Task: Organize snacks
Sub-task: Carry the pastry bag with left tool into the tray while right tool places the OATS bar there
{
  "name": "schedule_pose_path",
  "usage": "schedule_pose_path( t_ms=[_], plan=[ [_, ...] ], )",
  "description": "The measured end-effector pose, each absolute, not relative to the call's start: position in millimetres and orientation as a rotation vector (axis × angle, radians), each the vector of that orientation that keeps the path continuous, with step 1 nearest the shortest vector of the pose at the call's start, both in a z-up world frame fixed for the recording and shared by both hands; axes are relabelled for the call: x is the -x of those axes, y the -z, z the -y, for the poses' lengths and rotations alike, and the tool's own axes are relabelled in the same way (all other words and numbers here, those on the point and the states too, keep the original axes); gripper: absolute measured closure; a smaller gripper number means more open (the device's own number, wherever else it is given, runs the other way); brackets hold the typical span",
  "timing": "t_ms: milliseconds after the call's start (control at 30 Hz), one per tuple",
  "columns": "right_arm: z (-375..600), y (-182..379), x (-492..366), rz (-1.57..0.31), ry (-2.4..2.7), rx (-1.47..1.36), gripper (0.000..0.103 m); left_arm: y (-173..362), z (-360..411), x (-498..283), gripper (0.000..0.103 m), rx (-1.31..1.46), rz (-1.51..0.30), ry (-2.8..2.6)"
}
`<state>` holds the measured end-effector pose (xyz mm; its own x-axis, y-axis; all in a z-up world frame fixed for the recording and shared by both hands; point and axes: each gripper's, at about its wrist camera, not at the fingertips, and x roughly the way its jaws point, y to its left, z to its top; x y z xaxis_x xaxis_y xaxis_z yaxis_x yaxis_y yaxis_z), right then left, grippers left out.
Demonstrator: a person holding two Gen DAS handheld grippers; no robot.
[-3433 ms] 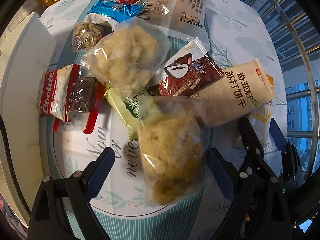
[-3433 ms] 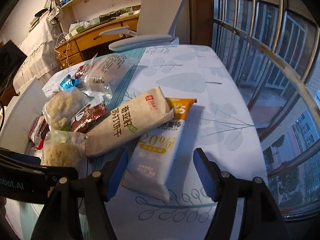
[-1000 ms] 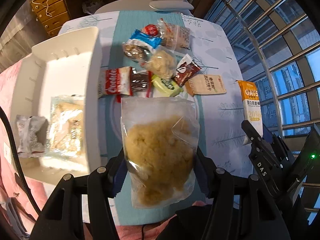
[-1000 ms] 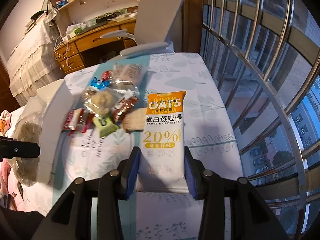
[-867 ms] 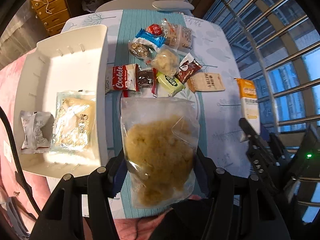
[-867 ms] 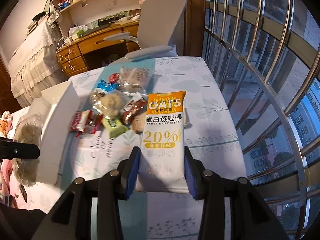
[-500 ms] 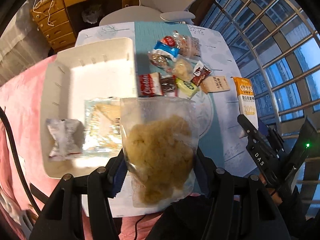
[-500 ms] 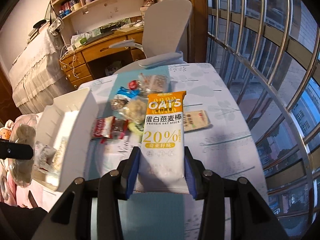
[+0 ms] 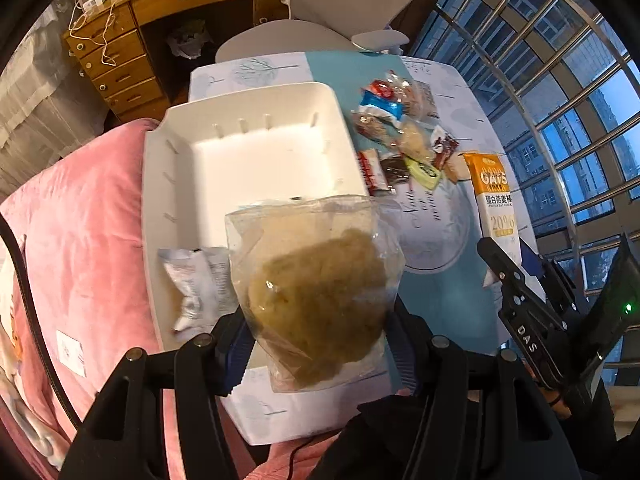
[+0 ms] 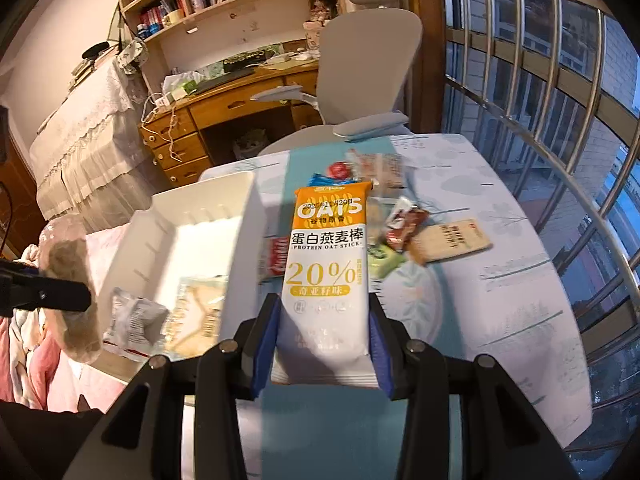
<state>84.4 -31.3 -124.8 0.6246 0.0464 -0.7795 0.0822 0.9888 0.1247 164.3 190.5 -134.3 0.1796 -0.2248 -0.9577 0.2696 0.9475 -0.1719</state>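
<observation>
My left gripper [image 9: 320,344] is shut on a clear bag of yellow crumbly snack [image 9: 316,296], held high over the near end of the white bin [image 9: 248,160]. The bin holds a crumpled silver packet [image 9: 196,284] and a clear wrapped pastry [image 10: 200,316]. My right gripper [image 10: 322,344] is shut on an orange and white oat stick packet [image 10: 326,276], held above the table; it also shows in the left wrist view [image 9: 496,204]. Several loose snacks [image 9: 400,140] lie on the table right of the bin.
The table [image 10: 500,280] has a teal and white cloth. A pink blanket [image 9: 72,248] lies left of the bin. A grey chair [image 10: 368,80] and a wooden desk [image 10: 224,112] stand beyond the table. Window bars [image 10: 560,80] run along the right.
Both grippers closed on their packets, lifted them off the table and rose. The left one has carried its bag leftward over the bin.
</observation>
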Motion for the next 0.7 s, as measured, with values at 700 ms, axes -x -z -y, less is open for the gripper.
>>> schedule_pose_path(
  t_ms=[700],
  plan=[
    [-68, 128, -90, -0.892, -0.158, -0.146, 0.060, 147, -249, -197, 0.041, -0.040, -1.312, 0.303]
  ],
)
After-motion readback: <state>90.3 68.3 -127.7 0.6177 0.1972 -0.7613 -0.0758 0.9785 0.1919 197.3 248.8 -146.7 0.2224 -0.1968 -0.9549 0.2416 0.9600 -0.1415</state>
